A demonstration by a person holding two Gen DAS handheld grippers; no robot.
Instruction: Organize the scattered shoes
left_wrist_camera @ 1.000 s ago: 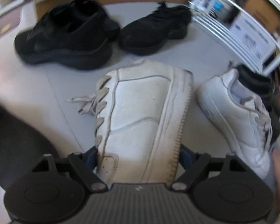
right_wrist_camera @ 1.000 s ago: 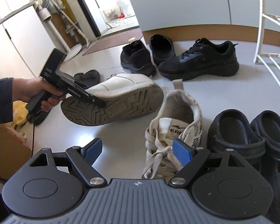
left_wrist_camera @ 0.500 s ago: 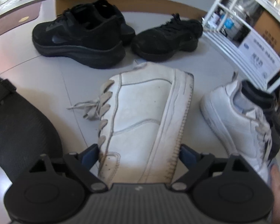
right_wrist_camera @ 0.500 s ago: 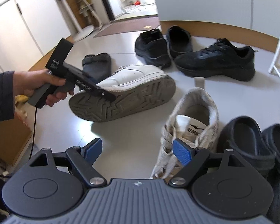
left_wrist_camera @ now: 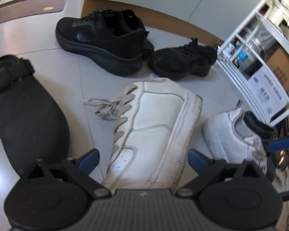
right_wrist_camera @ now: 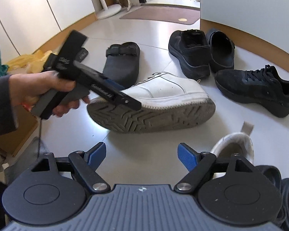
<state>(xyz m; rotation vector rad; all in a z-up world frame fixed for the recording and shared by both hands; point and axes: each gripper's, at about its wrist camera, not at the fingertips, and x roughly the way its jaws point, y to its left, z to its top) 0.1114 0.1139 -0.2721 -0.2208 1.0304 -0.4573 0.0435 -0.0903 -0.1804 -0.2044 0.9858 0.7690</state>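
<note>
We are seeing the white sneaker lying on its side at the centre of the left wrist view, its long axis running from the toe at the bottom edge up to the heel at mid-frame, sole facing right and laces left. In the right wrist view the same shoe is lying left to right at centre, tread toward the camera.

We are opening the left gripper; the toe is sitting between its blue pads, with floor showing between the left pad and the shoe, where a second ago both pads were tight against it. We are closing the right gripper over bare floor, with nothing between its pads. A second ago the beige sneaker was lying between them; it is now sitting at lower right.
</note>
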